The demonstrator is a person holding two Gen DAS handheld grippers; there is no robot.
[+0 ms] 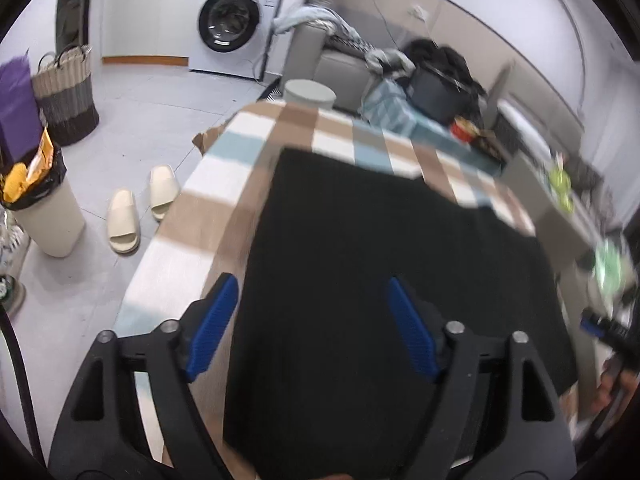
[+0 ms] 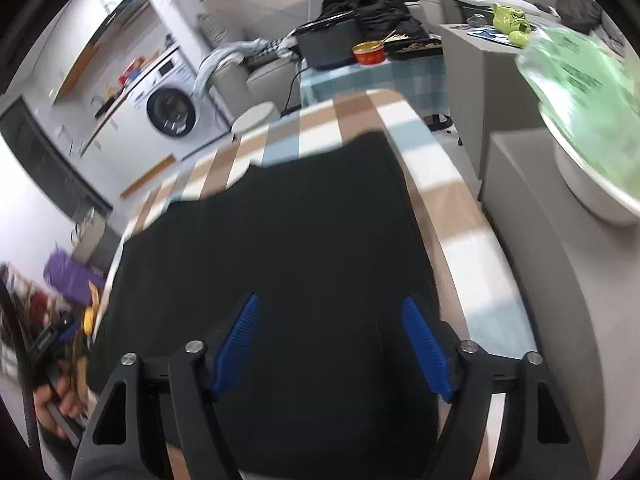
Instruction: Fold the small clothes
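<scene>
Both tongs, left (image 1: 310, 328) and right (image 2: 330, 346), hang spread wide and empty above a black garment (image 1: 380, 248) lying flat on the checked tabletop (image 1: 192, 216), apparently let go after a fold. Beyond it stand a black pot (image 2: 330, 46) and red tin (image 2: 369, 53); nothing blocks the cloth.

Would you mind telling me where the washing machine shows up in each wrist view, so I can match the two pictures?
Left wrist view: washing machine at top, left of centre, behind the checked table.
Right wrist view: washing machine at upper left, tilted.
Shared landmark: the black garment spread on the checked tablecloth.
</scene>
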